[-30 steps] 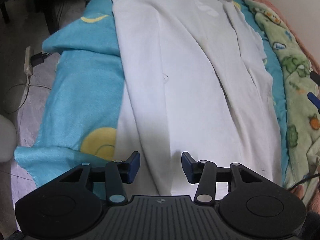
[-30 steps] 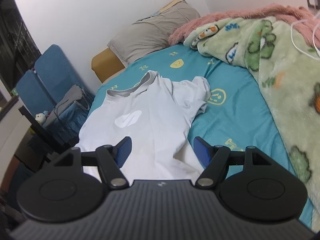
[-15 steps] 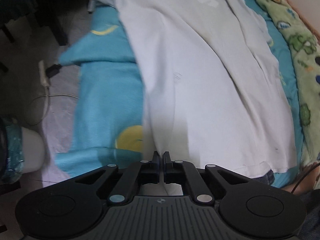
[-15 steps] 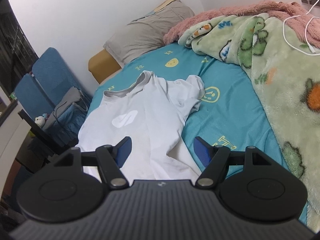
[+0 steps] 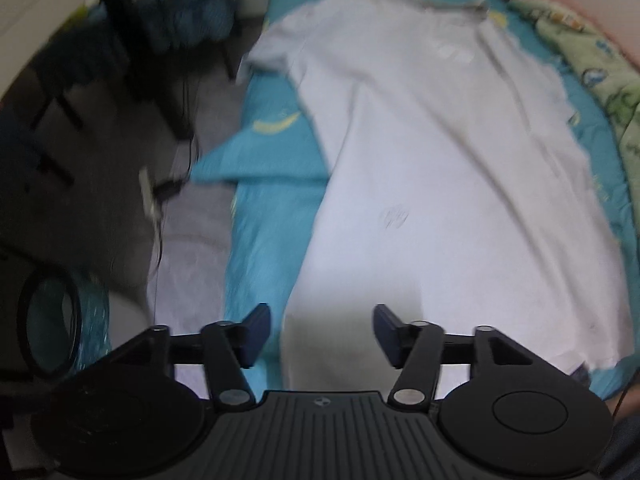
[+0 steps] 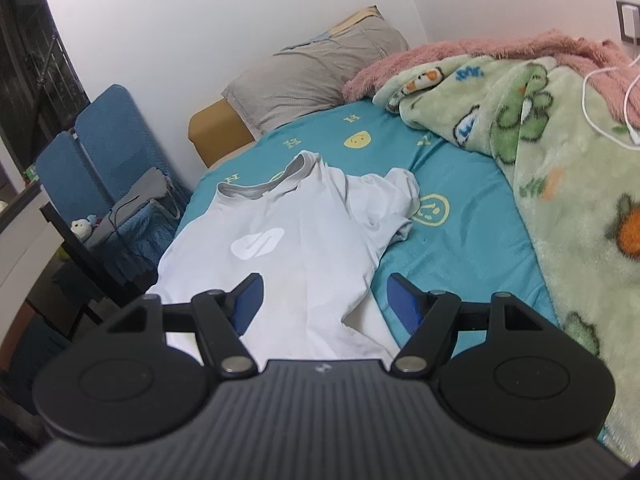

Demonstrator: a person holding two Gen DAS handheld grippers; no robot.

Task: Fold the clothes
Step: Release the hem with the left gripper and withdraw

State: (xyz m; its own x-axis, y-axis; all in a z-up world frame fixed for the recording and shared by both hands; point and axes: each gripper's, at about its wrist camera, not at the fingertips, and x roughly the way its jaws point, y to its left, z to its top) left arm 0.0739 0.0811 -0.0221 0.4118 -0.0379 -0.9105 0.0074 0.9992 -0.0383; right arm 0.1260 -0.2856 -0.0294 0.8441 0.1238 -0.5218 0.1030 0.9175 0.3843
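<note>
1. White T-shirt (image 6: 304,240) is spread front-up on the teal bedsheet (image 6: 472,248), collar toward the grey pillow (image 6: 316,76), hem at the near edge of the bed, one side running along the bed's left edge. Its right sleeve is bunched up beside a yellow smiley print.
2. Left gripper (image 5: 322,334) hovers over the hem with its jaws spread wide, nothing in them. That view's pretty blurry.
3. Right gripper (image 6: 324,300) is released too, hanging above the shirt's lower half.
4. Green cartoon blanket (image 6: 560,168) is heaped along the right side of the bed, with a pink one behind it.
</note>
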